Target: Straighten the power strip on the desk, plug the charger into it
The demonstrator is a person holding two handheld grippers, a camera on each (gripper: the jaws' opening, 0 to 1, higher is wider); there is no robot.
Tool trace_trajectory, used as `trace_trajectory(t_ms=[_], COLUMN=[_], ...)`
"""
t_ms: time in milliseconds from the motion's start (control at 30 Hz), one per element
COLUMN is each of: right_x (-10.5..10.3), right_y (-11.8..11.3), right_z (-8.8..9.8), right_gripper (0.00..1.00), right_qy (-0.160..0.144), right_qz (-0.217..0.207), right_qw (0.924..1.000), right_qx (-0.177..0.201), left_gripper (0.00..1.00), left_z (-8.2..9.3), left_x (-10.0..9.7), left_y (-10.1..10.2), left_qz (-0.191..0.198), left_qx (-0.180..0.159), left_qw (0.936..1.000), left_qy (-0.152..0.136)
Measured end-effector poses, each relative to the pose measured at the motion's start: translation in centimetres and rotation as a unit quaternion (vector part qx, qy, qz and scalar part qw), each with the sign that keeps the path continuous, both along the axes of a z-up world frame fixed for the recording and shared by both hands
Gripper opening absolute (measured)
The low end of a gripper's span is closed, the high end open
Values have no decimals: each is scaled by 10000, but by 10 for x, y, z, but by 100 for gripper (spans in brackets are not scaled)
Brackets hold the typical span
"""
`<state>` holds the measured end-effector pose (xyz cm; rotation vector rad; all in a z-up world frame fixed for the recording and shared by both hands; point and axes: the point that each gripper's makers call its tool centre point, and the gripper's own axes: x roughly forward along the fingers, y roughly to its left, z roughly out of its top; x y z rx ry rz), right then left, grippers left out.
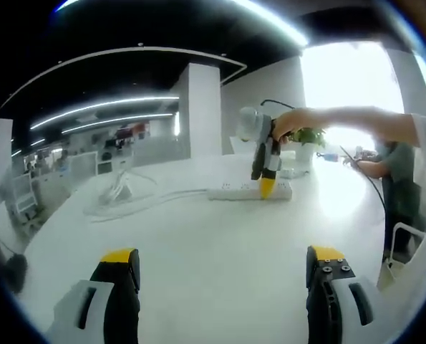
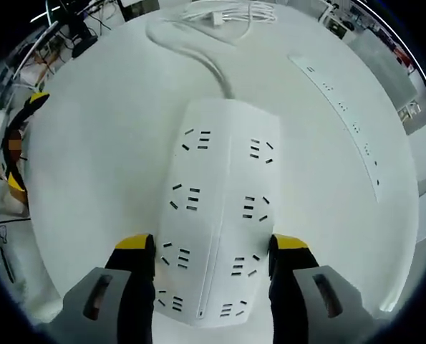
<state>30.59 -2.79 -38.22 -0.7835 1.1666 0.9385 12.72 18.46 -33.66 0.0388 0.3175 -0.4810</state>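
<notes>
Right gripper [image 2: 211,247] is straddling the strip [image 2: 216,215] on the bench [image 2: 91,158], jaws hugging its sides, looks clamped on it. Left gripper [image 1: 223,265] is hanging back, jaws apart, holding nothing. The cord [image 2: 198,61] is trailing off, so a one-ended grip could be letting the strip pivot or slip.

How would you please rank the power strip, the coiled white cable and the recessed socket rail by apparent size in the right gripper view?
1. Power strip, largest, though closest to the camera.
2. Recessed socket rail, long but thin.
3. Coiled white cable, smallest, though farthest and partly cut off.
</notes>
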Motion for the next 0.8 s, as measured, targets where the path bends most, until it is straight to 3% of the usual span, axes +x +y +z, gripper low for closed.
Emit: trace_trajectory(t_ms=[800], right_x=[-1], right_y=[1], right_z=[-1], right_gripper=[63], right_qy=[42], right_qz=[720], right_qw=[9972], right_qx=[-213], left_gripper=[99], left_z=[-2], left_x=[1], left_y=[4], left_qz=[45], left_qx=[42], left_qw=[10000], left_qy=[23])
